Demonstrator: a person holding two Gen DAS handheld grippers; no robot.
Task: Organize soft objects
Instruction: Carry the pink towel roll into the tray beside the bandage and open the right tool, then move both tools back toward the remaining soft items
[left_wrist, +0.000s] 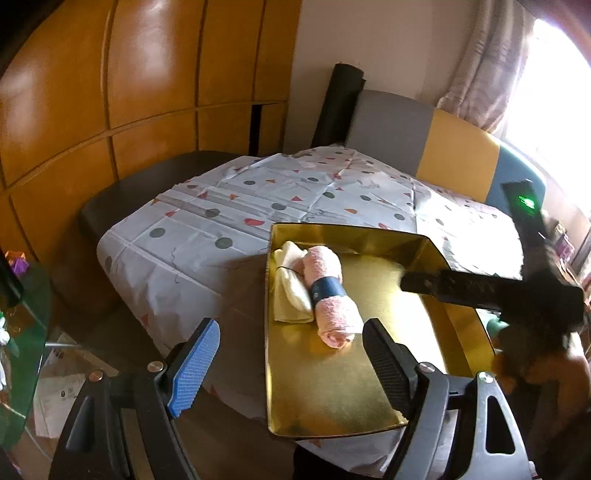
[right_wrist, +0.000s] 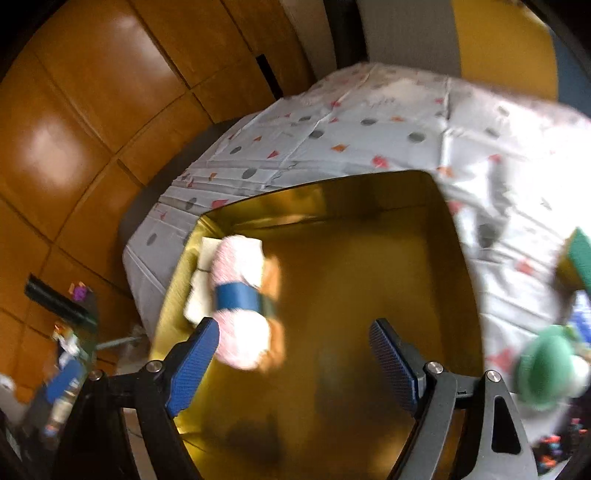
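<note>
A gold tray (left_wrist: 332, 391) (right_wrist: 354, 280) lies on a table under a white cloth with dots and triangles (left_wrist: 207, 229) (right_wrist: 332, 122). At the tray's far left a pink rolled towel (left_wrist: 328, 299) (right_wrist: 240, 295) with a blue band lies against a cream folded cloth (left_wrist: 291, 291) (right_wrist: 199, 291). My left gripper (left_wrist: 291, 358) hangs open over the tray's near left edge, empty. My right gripper (right_wrist: 295, 363) is open above the tray, and the pink towel lies just past its left finger with nothing between the pads. Its dark finger (left_wrist: 443, 286) reaches in from the right in the left wrist view.
A green soft toy (right_wrist: 546, 369) and a green-and-yellow sponge (right_wrist: 578, 254) lie on the cloth right of the tray. Orange wooden cabinet doors (left_wrist: 110, 92) stand behind. A glass side table (left_wrist: 22, 332) is at the left, and a grey-and-yellow padded back (left_wrist: 424, 136) at the far side.
</note>
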